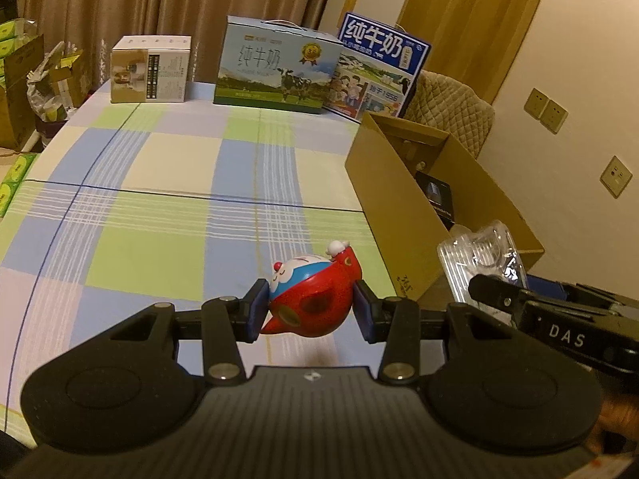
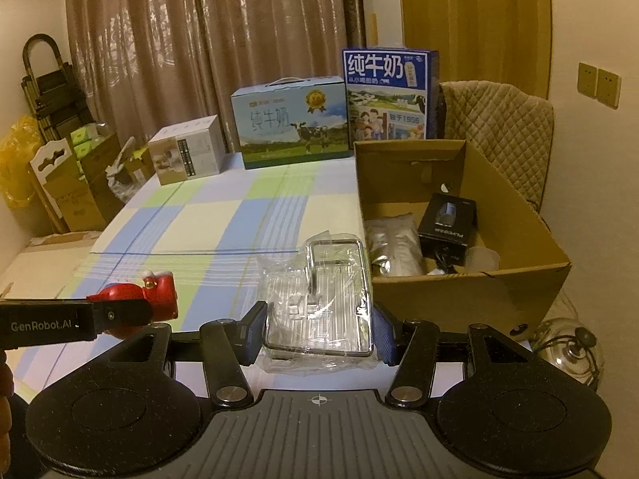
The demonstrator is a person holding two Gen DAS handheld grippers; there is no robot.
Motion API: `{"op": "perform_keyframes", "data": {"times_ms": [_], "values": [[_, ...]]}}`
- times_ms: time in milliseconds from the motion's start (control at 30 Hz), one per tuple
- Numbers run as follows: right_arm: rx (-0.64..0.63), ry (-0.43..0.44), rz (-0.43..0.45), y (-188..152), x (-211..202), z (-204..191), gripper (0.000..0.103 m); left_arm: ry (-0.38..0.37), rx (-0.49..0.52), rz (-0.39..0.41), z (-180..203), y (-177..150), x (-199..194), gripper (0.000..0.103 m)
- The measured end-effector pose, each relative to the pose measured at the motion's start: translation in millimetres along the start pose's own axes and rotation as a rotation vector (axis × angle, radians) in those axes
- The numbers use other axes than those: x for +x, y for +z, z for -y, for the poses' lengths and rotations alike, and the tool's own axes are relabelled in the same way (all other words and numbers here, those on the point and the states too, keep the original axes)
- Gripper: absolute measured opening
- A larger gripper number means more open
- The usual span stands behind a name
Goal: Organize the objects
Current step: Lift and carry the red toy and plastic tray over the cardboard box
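Left hand-held gripper sits nearest the lens in the left wrist view, jaws part-way closed and pinching a red-and-blue rounded cartoon cat figurine from both sides; blue pads touch its flanks. The toy is lifted clear of the blue, green and white checked cloth on the bench. It lies tipped on its side, face toward the left pad.

Right hand-held gripper holds a clear plastic-wrapped tray with a chrome frame, pads pressed on its two long edges, jaws a bit wider than the left pair. The tray's long axis runs straight ahead, away from the gripper, and its crinkled wrap hangs past the near end.

Landmark: the open brown cardboard box. In the right wrist view the box is ahead and right of the tray, its near-left corner just beside the tray's far end. In the left wrist view the box stands ahead and to the right of the figurine, apart from it. So the right hand is nearer the box, and the left has to travel further right and forward.

Box already holds a black carton and a silver foil pouch, with free floor between the pouch and the near wall. Judgement: both items are in carry toward the box; the tray likely goes in first, lengthwise along the left wall. Risk: loose wrap snagging on the box rim.

Beyond the box, against the curtain, stand two blue milk cartons.
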State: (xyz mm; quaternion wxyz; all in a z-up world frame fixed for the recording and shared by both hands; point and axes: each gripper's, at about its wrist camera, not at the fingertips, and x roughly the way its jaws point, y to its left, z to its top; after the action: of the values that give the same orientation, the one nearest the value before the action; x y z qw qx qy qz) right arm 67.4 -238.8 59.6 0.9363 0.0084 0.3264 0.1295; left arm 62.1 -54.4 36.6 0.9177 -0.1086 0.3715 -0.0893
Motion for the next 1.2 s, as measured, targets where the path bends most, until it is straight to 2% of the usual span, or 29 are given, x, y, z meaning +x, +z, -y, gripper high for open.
{"op": "perform_keyframes", "data": {"times_ms": [600, 1200], "values": [[0.021, -0.057, 0.011, 1, -17, 37, 0.051, -0.062, 0.054, -0.02, 35, -4, 6, 0.039], [0.055, -0.148, 0.057, 21, -33, 100, 0.051, -0.152, 0.132, -0.018, 97, 20, 29, 0.039]]}}
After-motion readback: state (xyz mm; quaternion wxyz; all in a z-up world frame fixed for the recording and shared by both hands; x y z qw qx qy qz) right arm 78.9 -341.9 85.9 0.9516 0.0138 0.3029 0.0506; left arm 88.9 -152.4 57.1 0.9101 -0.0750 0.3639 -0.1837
